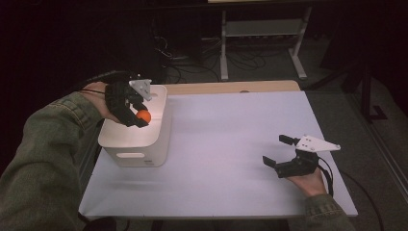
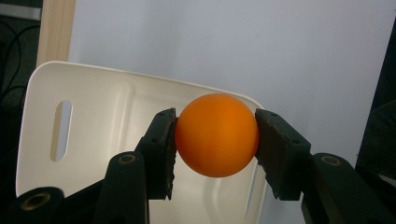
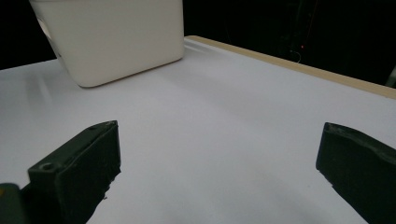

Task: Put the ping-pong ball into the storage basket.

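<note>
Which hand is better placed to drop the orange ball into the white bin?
The left. The left gripper already clamps the orange ball right above the white bin. The right gripper sits open and empty, far across the table.

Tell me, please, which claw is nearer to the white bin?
Left. The left claw holds an orange ball above the white bin; the right claw rests open, far across the table.

left gripper point(image 2: 215, 140) | jaws clamp orange ball point(image 2: 216, 135) | above white bin point(image 2: 93, 121) | table point(image 2: 280, 51)
</note>
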Available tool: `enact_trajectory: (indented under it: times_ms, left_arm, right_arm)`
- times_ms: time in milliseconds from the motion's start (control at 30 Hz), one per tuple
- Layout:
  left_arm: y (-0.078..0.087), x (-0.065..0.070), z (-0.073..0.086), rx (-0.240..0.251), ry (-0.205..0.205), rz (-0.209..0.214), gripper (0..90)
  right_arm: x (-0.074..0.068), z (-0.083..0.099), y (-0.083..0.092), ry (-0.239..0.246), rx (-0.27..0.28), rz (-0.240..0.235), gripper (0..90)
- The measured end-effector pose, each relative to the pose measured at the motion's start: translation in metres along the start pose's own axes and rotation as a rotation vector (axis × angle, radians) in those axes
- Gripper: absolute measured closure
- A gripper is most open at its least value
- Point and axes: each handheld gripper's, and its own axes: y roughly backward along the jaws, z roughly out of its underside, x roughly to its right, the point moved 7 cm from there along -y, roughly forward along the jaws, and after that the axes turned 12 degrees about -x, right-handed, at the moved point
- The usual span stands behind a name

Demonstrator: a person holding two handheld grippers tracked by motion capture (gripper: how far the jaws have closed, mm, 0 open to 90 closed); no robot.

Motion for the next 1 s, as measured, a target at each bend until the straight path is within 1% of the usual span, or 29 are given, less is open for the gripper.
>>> enact_trajectory:
  times_ms: [233, 533, 800, 900, 1000]
  left_arm:
    - [-0.014, 0.001, 0.0, -0.008, 0.005, 0.027, 50.4]
    - [-0.027, 0.002, 0.005, -0.023, 0.017, 0.038, 50.4]
    - [-0.033, 0.001, 0.009, -0.04, 0.021, 0.045, 50.4]
    - [-0.035, 0.002, 0.011, -0.061, 0.021, 0.048, 50.4]
    - [-0.036, 0.002, 0.011, -0.059, 0.023, 0.052, 50.4]
  right_arm:
    - [0.0, 0.0, 0.0, -0.001, 0.001, 0.0, 0.0]
    - [0.001, 0.0, 0.001, -0.001, 0.004, 0.005, 0.0]
    - [0.001, 0.0, 0.0, 0.001, 0.0, 0.005, 0.0]
    - [0.001, 0.0, 0.0, 0.002, -0.001, 0.006, 0.0]
    - [0.001, 0.0, 0.0, 0.003, -0.002, 0.006, 0.0]
